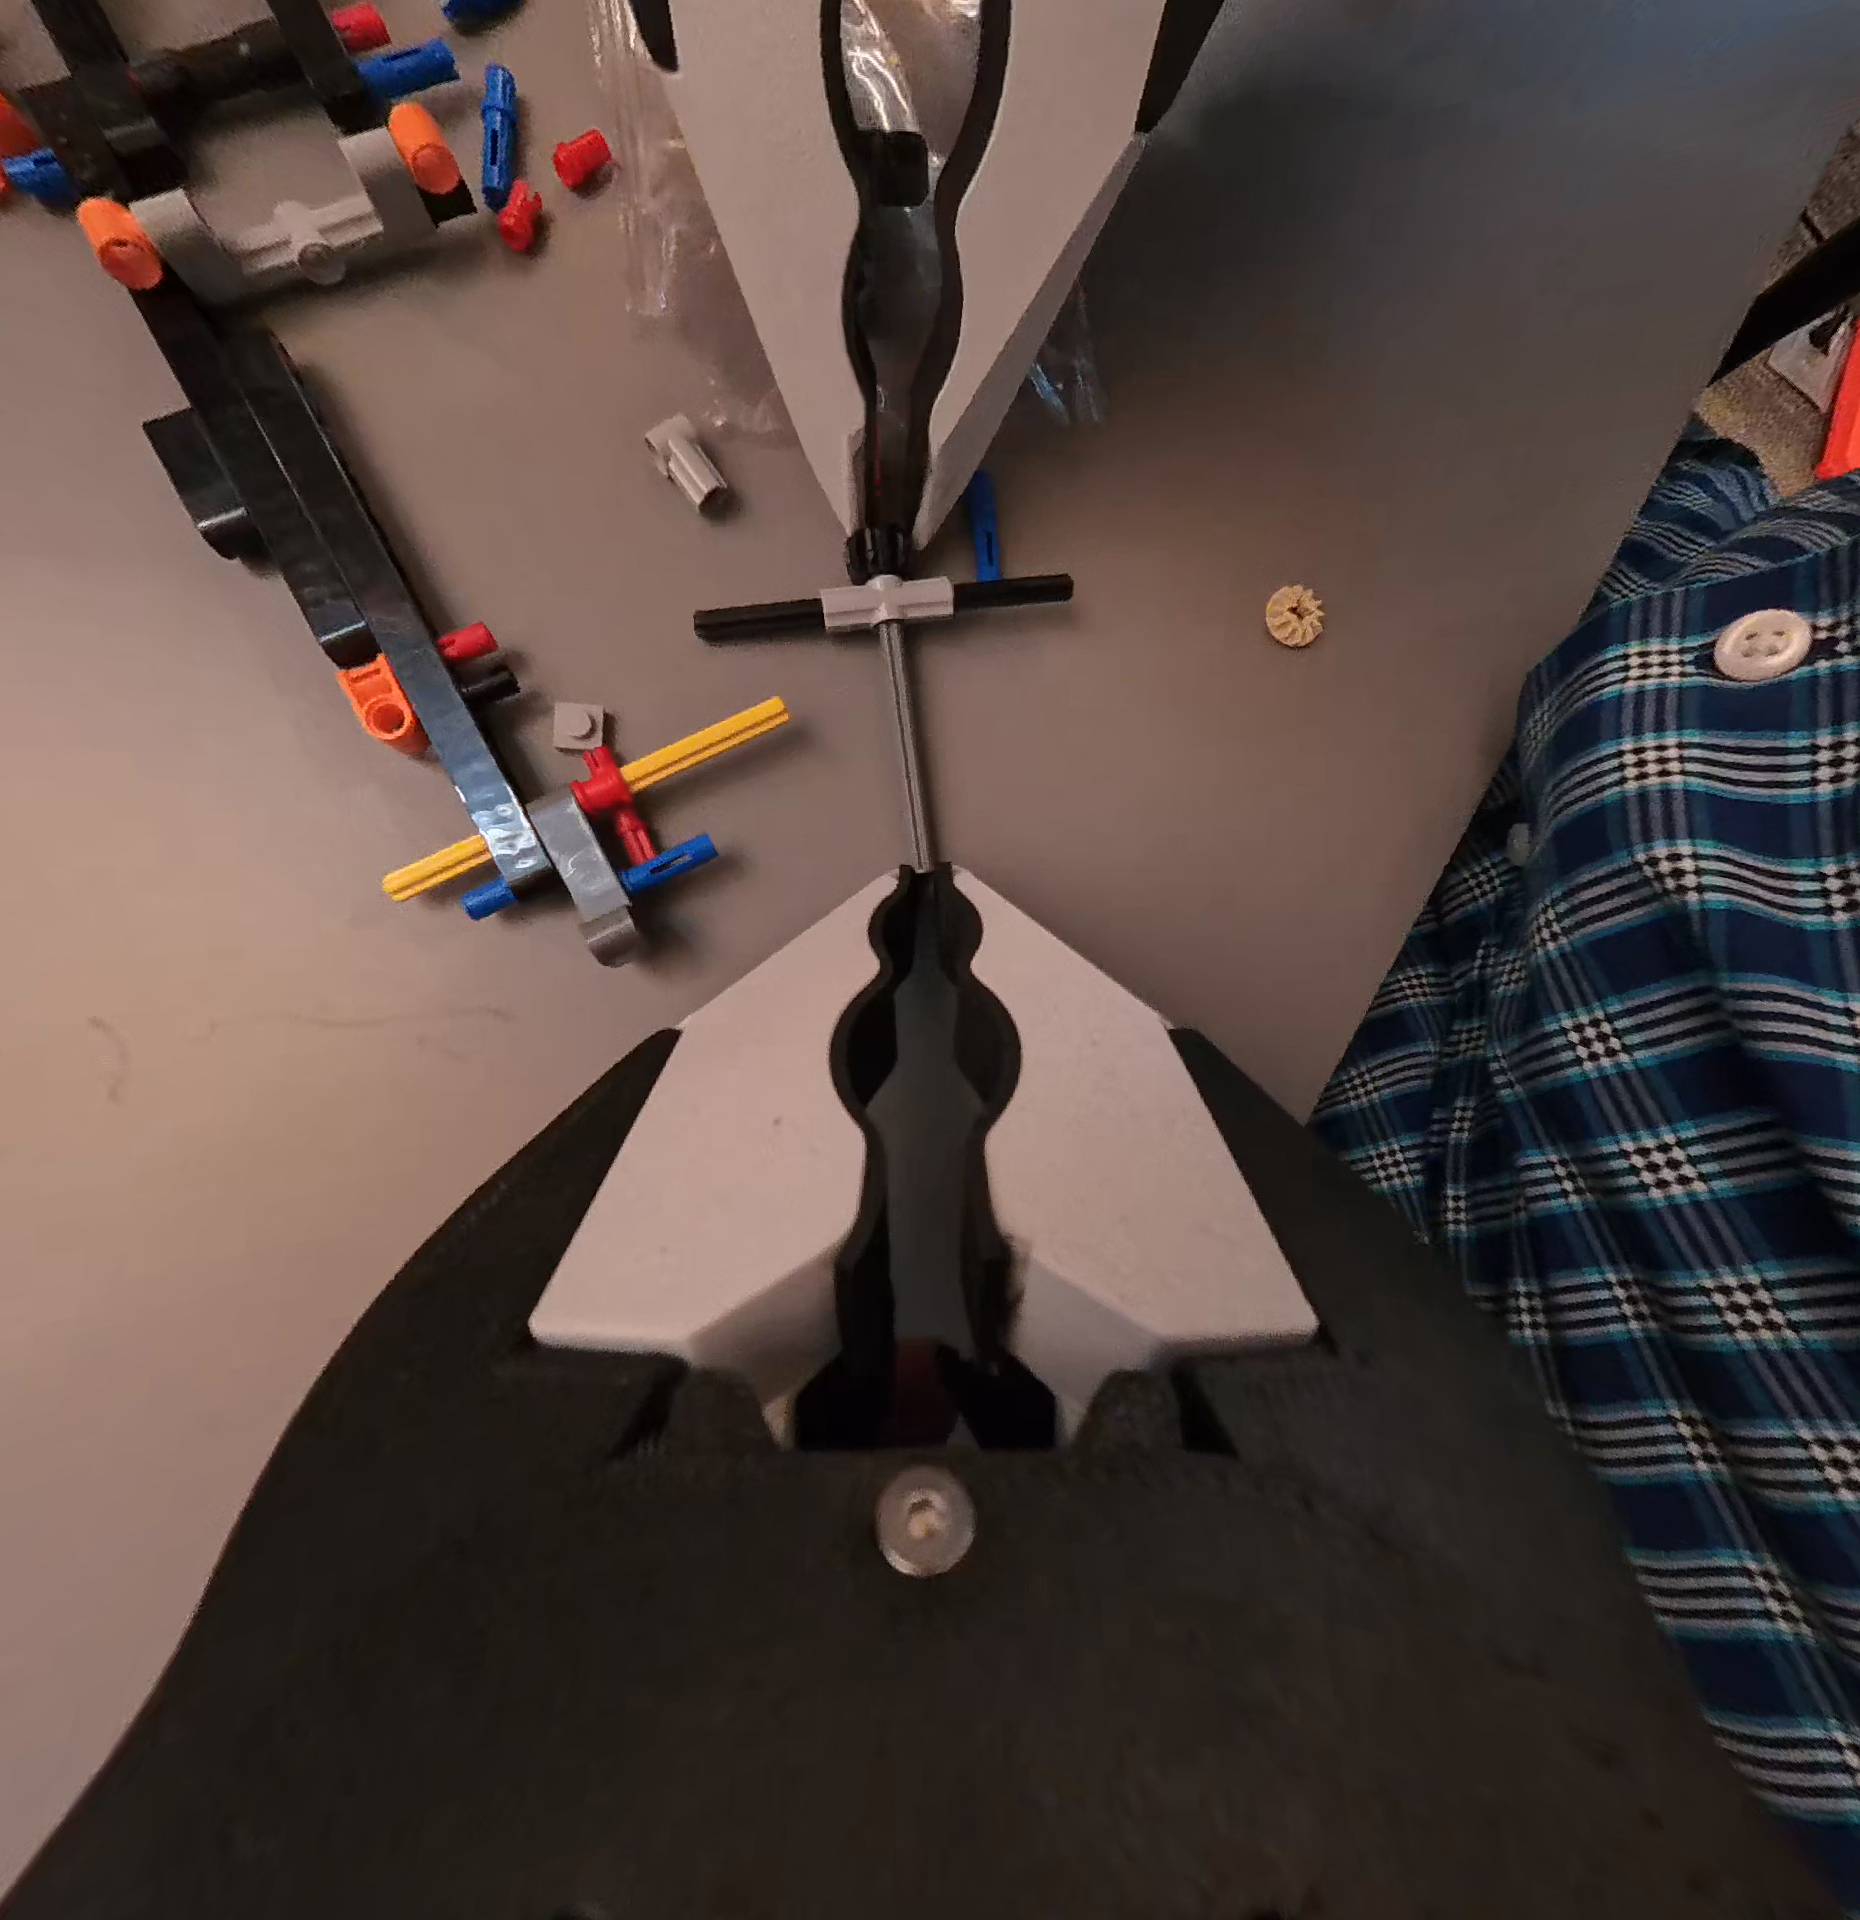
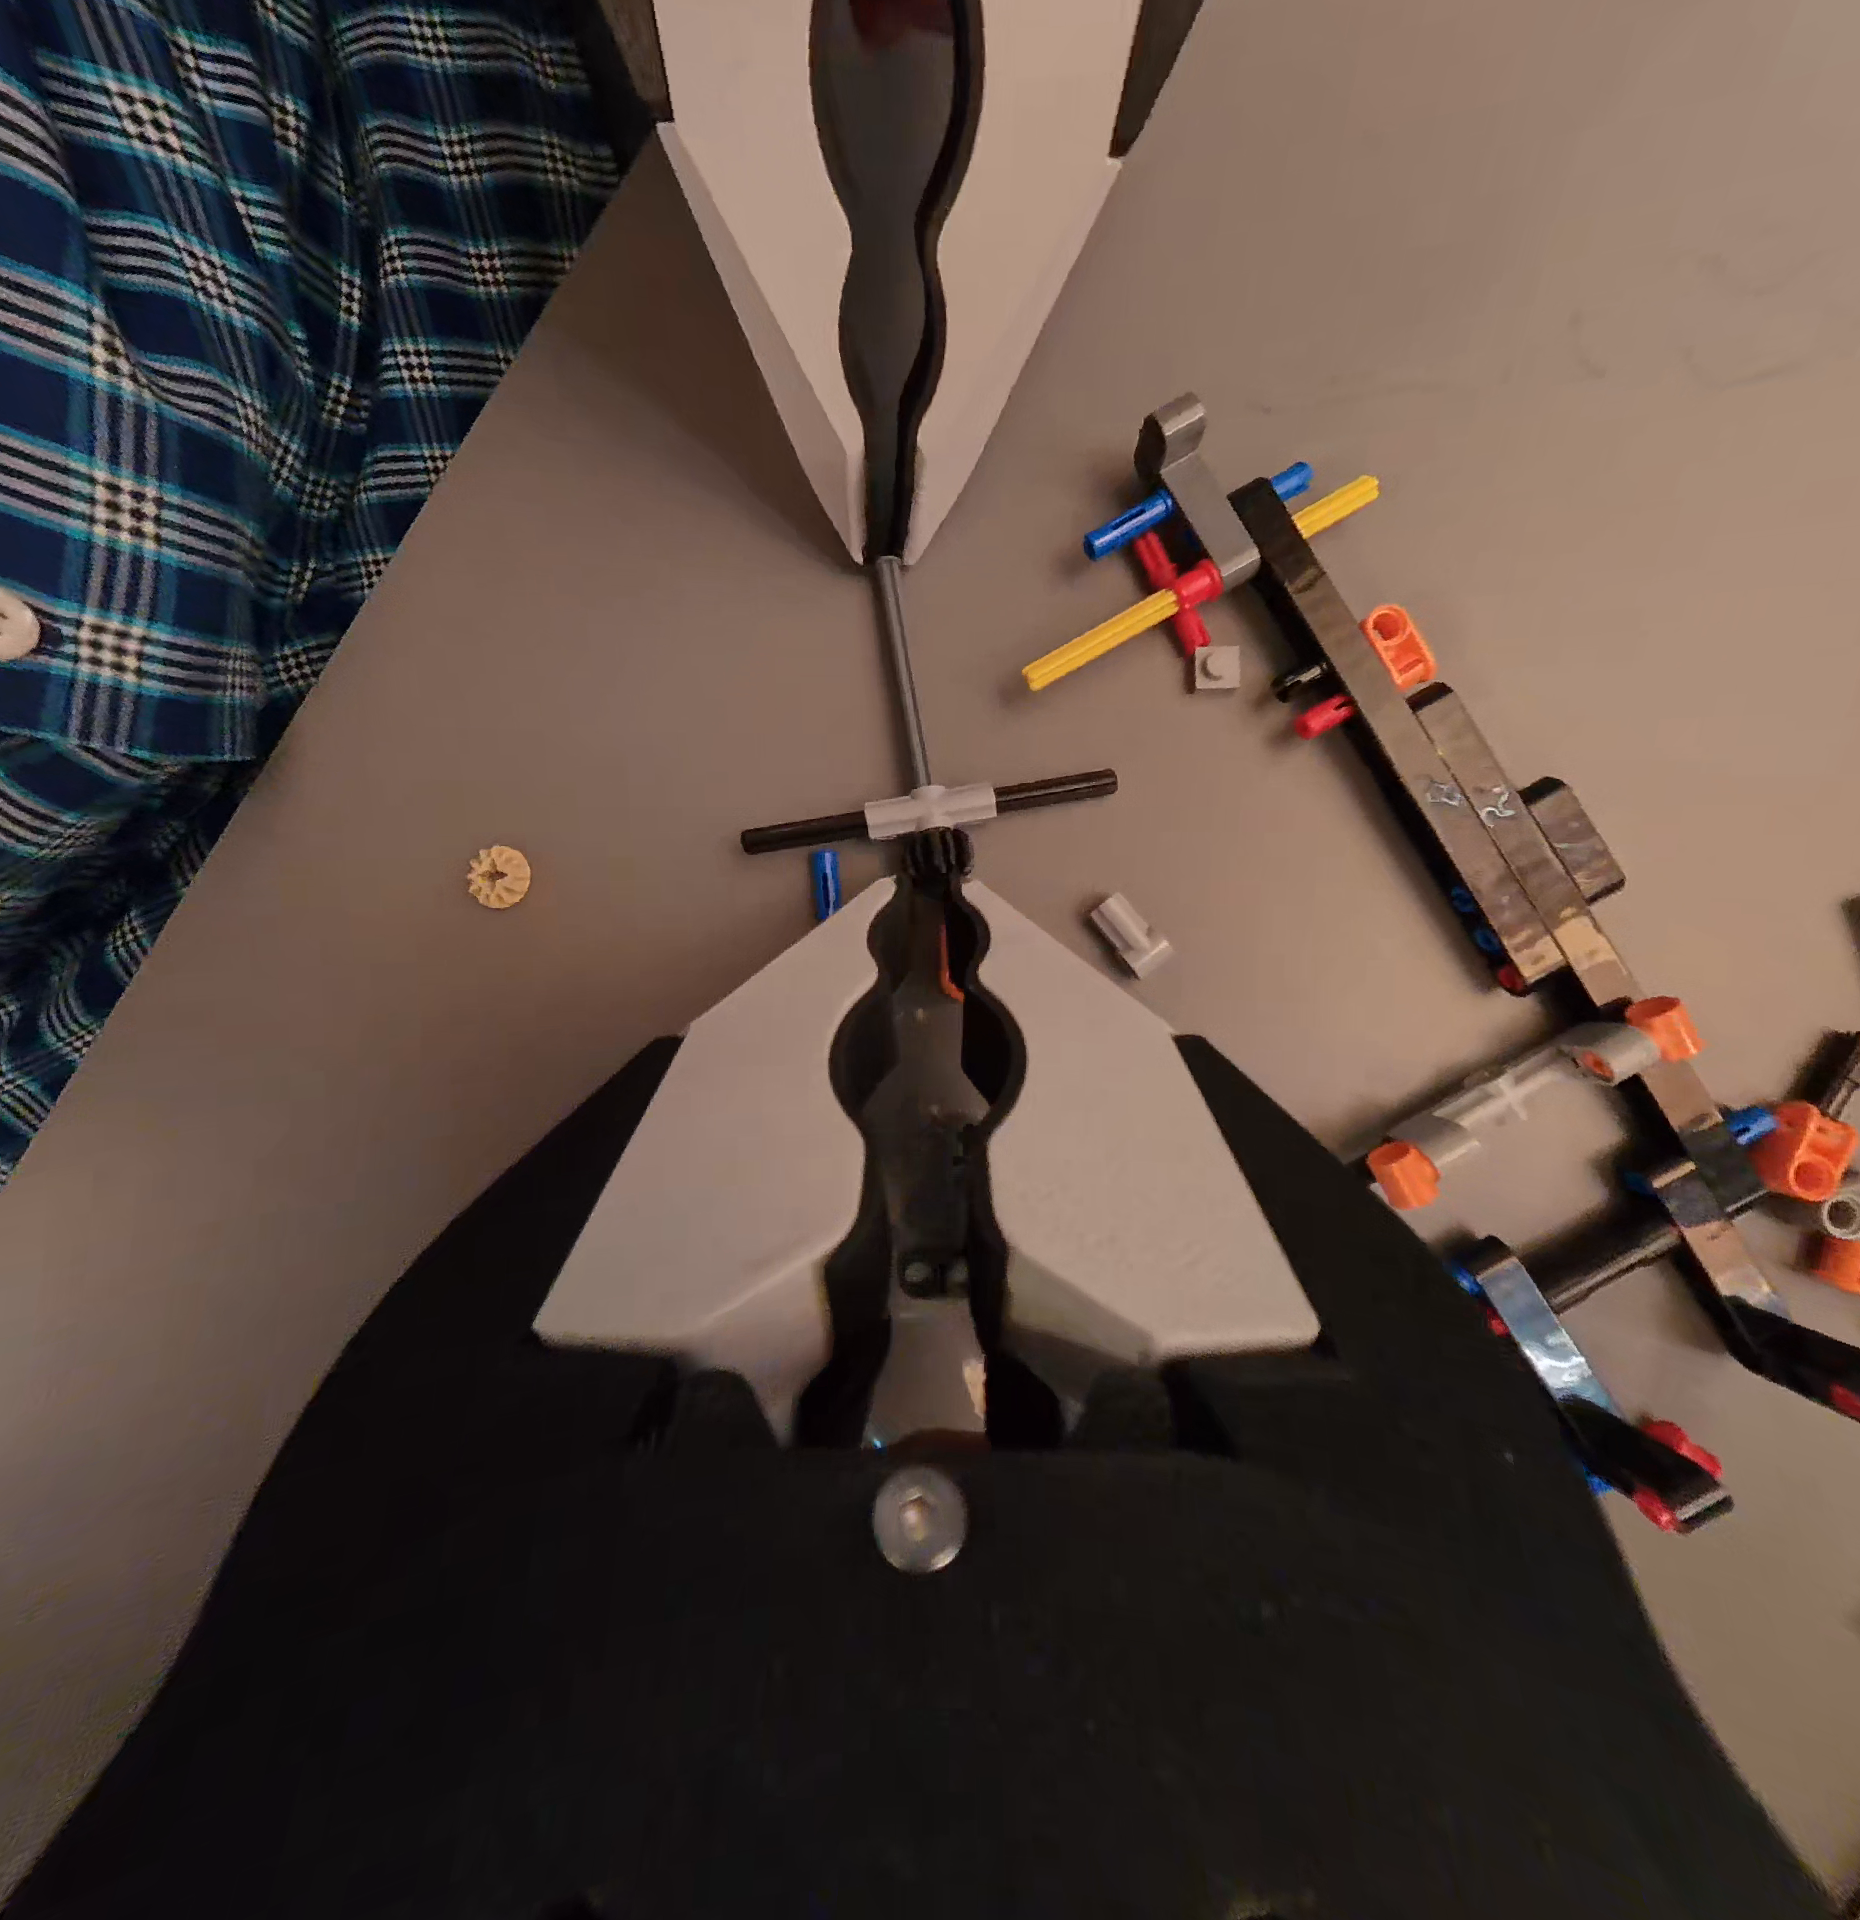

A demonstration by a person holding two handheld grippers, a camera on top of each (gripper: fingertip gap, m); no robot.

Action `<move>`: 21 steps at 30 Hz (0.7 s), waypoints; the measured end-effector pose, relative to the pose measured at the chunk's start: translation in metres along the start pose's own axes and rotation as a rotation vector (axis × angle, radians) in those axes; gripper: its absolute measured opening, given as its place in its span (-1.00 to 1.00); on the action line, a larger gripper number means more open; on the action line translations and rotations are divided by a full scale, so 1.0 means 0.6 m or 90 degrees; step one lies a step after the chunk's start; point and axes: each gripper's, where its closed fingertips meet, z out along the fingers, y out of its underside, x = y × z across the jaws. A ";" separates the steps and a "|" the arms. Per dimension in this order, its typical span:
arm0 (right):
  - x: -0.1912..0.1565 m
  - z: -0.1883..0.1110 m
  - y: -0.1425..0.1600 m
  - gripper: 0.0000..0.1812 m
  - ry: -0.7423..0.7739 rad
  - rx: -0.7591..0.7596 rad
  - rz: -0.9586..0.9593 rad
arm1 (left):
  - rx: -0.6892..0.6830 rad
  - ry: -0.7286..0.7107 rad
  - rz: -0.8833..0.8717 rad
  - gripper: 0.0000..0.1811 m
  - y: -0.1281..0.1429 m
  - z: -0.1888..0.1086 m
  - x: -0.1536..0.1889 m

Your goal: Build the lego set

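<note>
- left gripper (image 1: 921,878): jaws pinched together on the near end of the grey axle (image 1: 905,743), only a slit between the pads.
- grey axle runs straight away from it into the light grey cross connector (image 1: 884,603); the whole small piece is held up off the table (image 1: 1321,416).
- black axle (image 1: 884,608) passes crosswise through that connector, sticking out on both sides.
- right gripper (image 2: 931,883): jaws closed on a small black toothed part (image 2: 936,852) sitting right against the far side of the connector; in the left wrist view this gripper comes in from the top, tip to tip with the left one.
- so both claws clamp the same cross-shaped sub-assembly, one at each end.
- tan gear (image 1: 1294,615): lies alone on the table, to the right of the connector in the left wrist view, apart from it.
- blue pin (image 1: 983,525): just beyond the connector, partly hidden by the right gripper.
- small grey connector piece (image 1: 689,462): loose, left of and beyond the connector.
- yellow axle (image 1: 583,795) with a red cross piece and blue pins: left of the connector, fixed at the end of the long black beam frame (image 1: 313,520).
- frame runs away to the far left; orange, red and blue pins scattered around its far end.
- clear plastic bag (image 1: 677,229): far side, beside the right gripper; contents cannot tell.
- plaid shirt (image 1: 1684,1039): person's, at the table edge, right of the connector.
</note>
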 end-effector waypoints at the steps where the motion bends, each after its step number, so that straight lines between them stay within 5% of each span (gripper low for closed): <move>1: 0.001 -0.001 0.000 -0.95 -0.002 -0.001 -0.002 | -0.002 0.000 0.001 -0.99 0.000 0.000 -0.001; 21: 0.010 -0.006 -0.001 -0.94 -0.027 0.000 -0.049 | -0.012 0.014 0.014 -1.00 -0.002 0.001 -0.003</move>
